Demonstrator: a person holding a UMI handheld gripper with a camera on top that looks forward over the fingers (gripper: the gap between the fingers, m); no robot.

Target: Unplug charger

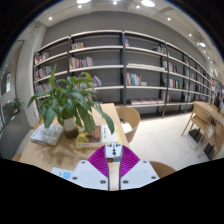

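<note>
My gripper (113, 162) shows its two magenta pads (100, 160) close together in a narrow V. A small white charger (114, 151) sits between the fingertips, and both pads press on its sides. The charger is held up in the air above the near end of a wooden table (62, 150). No socket or cable is visible around it.
A potted green plant (70, 100) stands on the wooden table to the left, with papers (45, 133) beside it. A wooden chair (128, 120) stands just beyond the fingers. Long bookshelves (120, 70) line the far wall. Another table with chairs (207, 125) stands at the right.
</note>
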